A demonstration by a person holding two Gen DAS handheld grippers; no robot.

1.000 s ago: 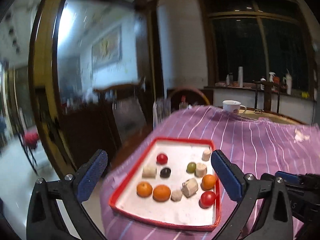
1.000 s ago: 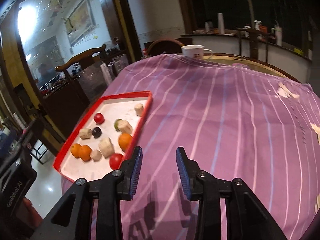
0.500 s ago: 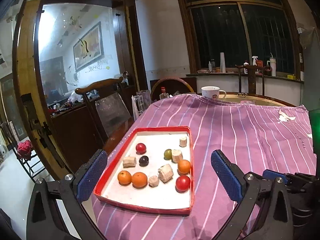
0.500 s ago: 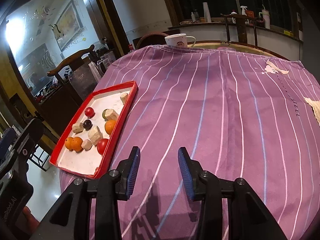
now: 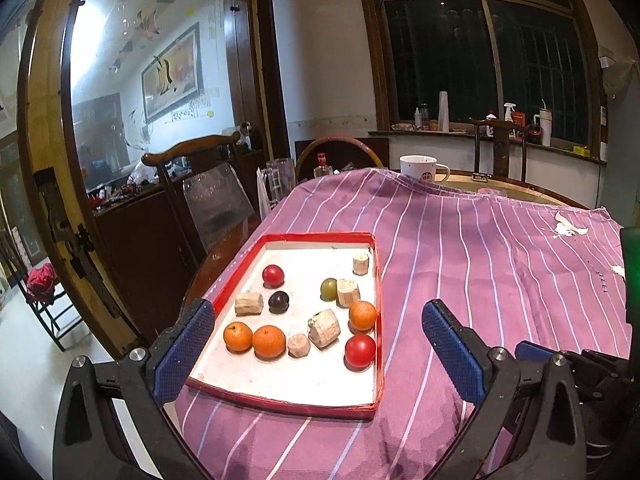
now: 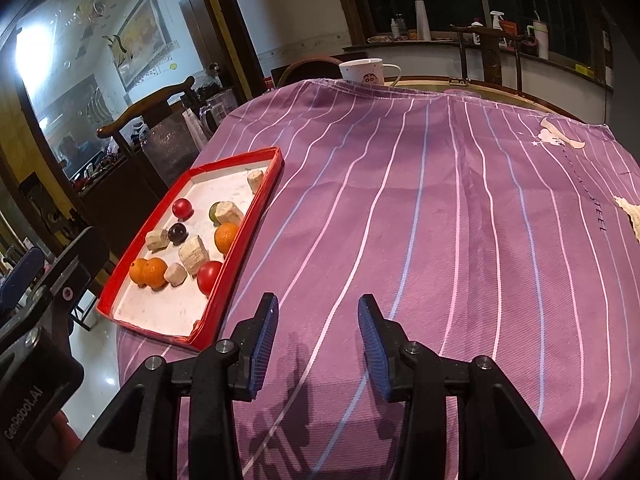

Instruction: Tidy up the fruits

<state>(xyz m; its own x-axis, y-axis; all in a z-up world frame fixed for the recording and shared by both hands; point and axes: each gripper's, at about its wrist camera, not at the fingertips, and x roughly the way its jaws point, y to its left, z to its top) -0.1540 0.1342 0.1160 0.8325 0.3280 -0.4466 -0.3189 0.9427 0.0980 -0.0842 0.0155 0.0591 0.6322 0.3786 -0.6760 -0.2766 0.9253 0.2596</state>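
Left wrist view. Left gripper [image 5: 318, 354]: jaws wide apart, holding nothing, hovering above the near end of the red-rimmed tray [image 5: 280, 402]. The tray lies at the left edge of the surface, on a purple striped cloth [image 5: 480, 264].
Contents, all loose and mixed:
- two red round fruits, far [image 5: 273, 275] and near right [image 5: 360, 351];
- three oranges, a touching pair at near left [image 5: 238, 336] [image 5: 269, 342] and one by the right rim [image 5: 363, 315];
- one dark plum-like fruit [image 5: 278, 301];
- one green fruit [image 5: 329, 289];
- five pale cut chunks, kind unclear, among them one at the far right corner [image 5: 361, 264] and a large one in the middle [image 5: 324, 323].

A white mug [image 5: 418, 168] stands at the far edge of the surface.

Right wrist view. Right gripper [image 6: 316, 342]: jaws narrowly parted, empty, over bare cloth just right of the tray [image 6: 236, 256]. The same fruits show in the tray; no fruit lies on the cloth.

Handling judgement. The layout fits either a sorting yet to come or a grouping partly made, as the paired oranges hint. For any pick, the round fruits will likely roll: close the jaws across the widest part, come straight down, and avoid nudging neighbours, especially the green fruit touching its chunk [image 5: 347, 292].
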